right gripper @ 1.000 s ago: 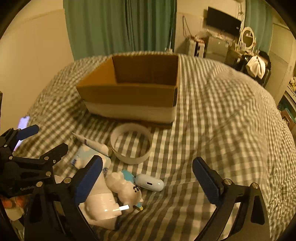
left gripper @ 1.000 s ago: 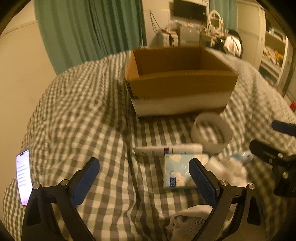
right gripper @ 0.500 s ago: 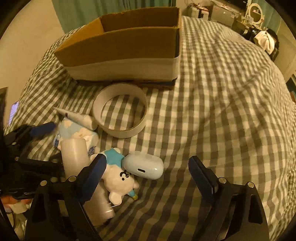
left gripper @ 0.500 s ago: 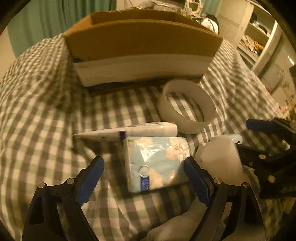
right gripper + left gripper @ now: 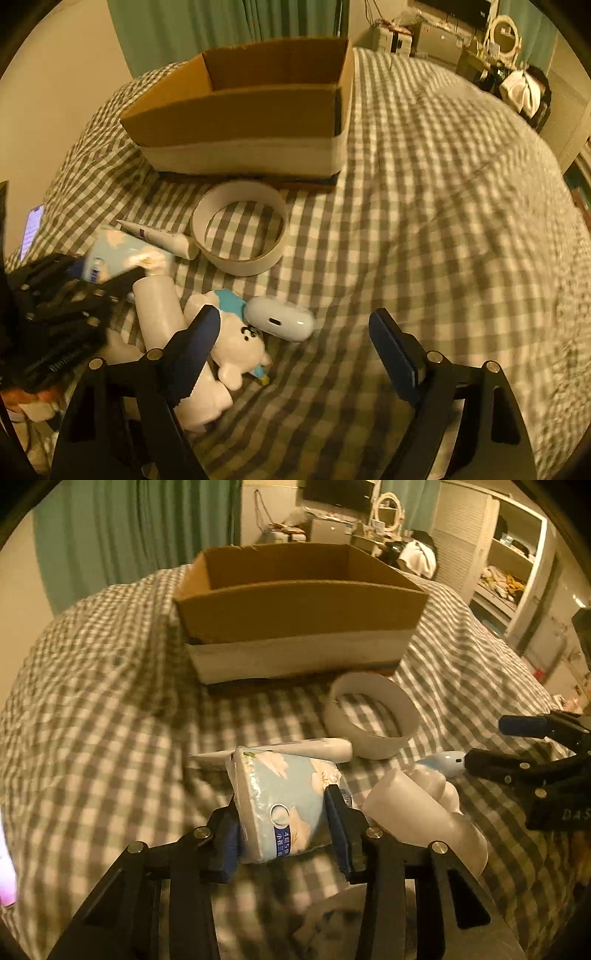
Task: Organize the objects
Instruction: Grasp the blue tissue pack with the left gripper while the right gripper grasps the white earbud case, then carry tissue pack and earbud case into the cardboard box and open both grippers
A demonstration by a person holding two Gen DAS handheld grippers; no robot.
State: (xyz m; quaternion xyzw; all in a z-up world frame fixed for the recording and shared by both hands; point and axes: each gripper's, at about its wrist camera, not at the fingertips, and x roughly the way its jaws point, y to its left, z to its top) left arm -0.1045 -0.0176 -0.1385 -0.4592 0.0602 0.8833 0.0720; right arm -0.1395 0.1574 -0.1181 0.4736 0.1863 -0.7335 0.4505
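Note:
My left gripper (image 5: 284,823) is shut on a light blue tissue pack (image 5: 284,797) and holds it tilted just above the checked bedspread; it also shows in the right wrist view (image 5: 118,254). My right gripper (image 5: 291,350) is open and empty, just in front of a white earbud case (image 5: 279,324). A white plush toy (image 5: 236,347) lies by its left finger. An open cardboard box (image 5: 299,609) stands behind. A white tube (image 5: 295,749), a white tape ring (image 5: 373,720) and a white bottle (image 5: 421,808) lie between the box and the grippers.
A lit phone (image 5: 32,230) lies at the bed's left edge. White cloth (image 5: 332,915) is bunched under my left gripper. Green curtains (image 5: 140,528) hang behind the bed. Shelves and clutter (image 5: 509,561) stand at the right.
My left gripper has closed on the tissue pack and lifted it, tilting it up. My right gripper has moved lower and nearer to the earbud case, staying open.

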